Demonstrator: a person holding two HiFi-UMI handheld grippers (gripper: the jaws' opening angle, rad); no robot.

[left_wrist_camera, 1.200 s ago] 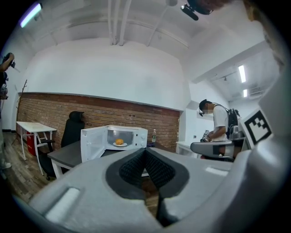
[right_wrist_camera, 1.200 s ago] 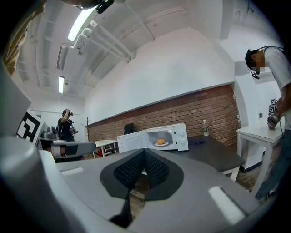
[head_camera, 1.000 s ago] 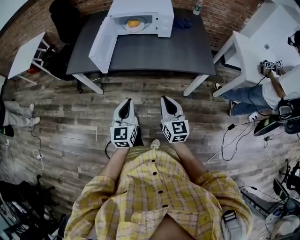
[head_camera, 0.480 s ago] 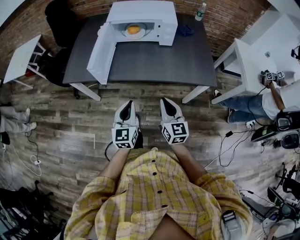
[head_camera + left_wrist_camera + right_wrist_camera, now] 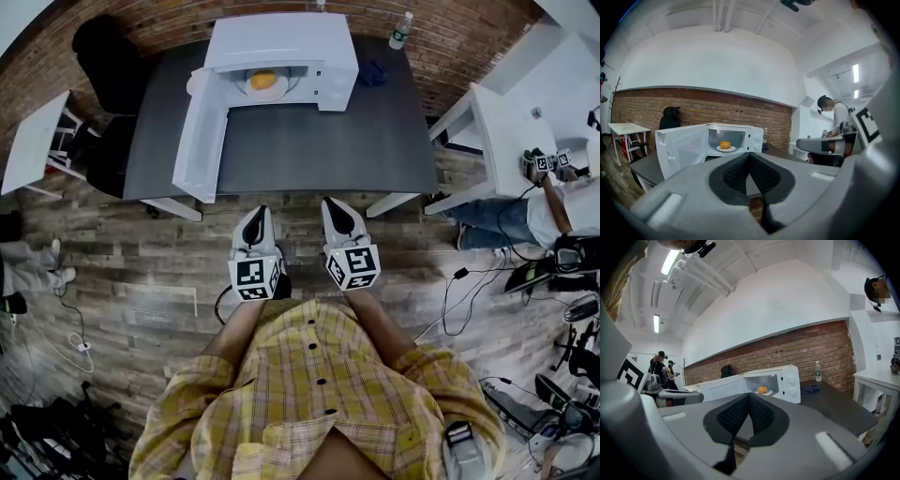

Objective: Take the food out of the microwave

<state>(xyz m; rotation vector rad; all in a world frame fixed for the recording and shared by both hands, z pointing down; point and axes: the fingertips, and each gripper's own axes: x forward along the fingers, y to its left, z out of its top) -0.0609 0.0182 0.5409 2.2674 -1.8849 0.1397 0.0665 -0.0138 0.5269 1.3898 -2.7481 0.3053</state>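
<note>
Step in hand, at a guess: getting close to the microwave (image 5: 281, 42) on the dark table (image 5: 328, 141). Not at the table yet, with a strip of wood floor (image 5: 141, 244) in between.

Far left of the microwave: the door (image 5: 202, 131), wide open. No need to open it.

Next along: the left gripper (image 5: 259, 212), low and close to the body. Pinched tight, with nothing in it. Well apart from the food.

A little to the right and higher up: the food (image 5: 263, 81), a round orange thing on a white plate (image 5: 281, 90), inside the microwave. Not out yet.

Then the right gripper (image 5: 331, 202), just beside the left one. Pinched tight too, and holding nothing.

Far right on the table: a blue cloth (image 5: 372, 71) and a bottle (image 5: 400, 28), both out of the way.

Next move, as a guess: step up to the table, open one gripper wide, reach in past the door, and take the plate by its edge. Best to keep it flat, to stop any rolling. Best to mind the door on the left side too.
</note>
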